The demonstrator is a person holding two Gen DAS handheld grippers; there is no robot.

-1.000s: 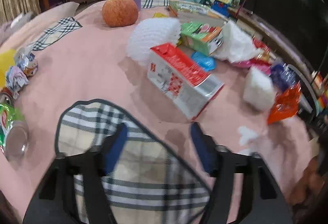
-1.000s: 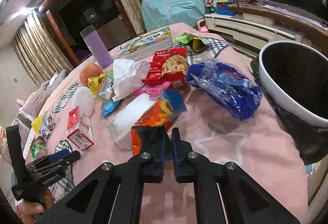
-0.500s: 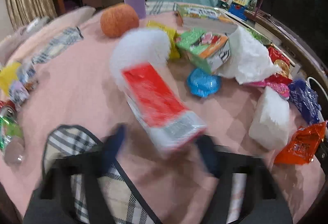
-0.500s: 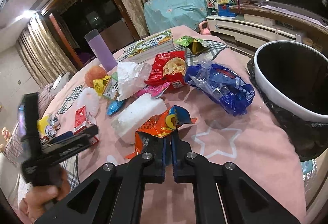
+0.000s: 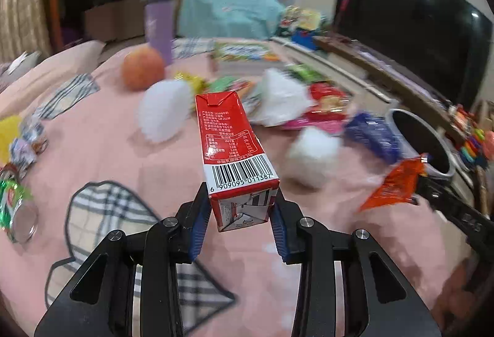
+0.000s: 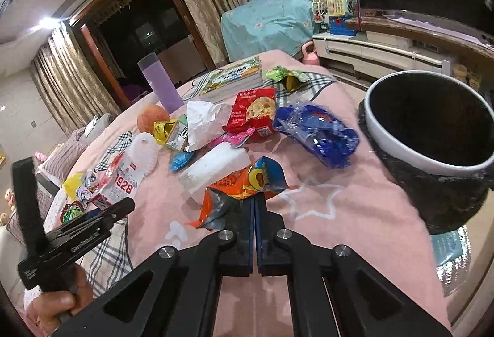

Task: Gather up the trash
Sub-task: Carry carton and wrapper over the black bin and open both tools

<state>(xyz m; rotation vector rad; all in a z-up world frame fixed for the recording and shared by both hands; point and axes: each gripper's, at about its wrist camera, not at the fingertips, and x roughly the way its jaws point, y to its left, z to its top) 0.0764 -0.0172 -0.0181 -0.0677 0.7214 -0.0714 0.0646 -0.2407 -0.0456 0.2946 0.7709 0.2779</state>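
Note:
My left gripper point(image 5: 242, 207) has its jaws closing on the bottom end of a red and white milk carton point(image 5: 228, 133), blue pads pressed to both sides, and the carton hangs above the pink cloth. The right wrist view shows that gripper point(image 6: 102, 213) in a person's hand with the carton point(image 6: 123, 179) sticking out of it. My right gripper point(image 6: 254, 204) is shut on a crumpled orange snack wrapper point(image 6: 237, 185), held just above the cloth. A white-rimmed bin with a black liner point(image 6: 386, 136) stands at the right.
On the pink cloth lie a blue plastic bag point(image 6: 318, 133), a white foam block point(image 6: 216, 167), a red snack bag point(image 6: 253, 111), an apple point(image 6: 152, 119), a purple cup point(image 6: 160, 84) and books point(image 6: 231, 77). A crushed can point(image 5: 15, 207) and candy wrappers lie at the left.
The left gripper moved up to the carton, closed on its end and lifted it off the cloth. The right gripper pinched the orange wrapper tighter and raised it slightly.

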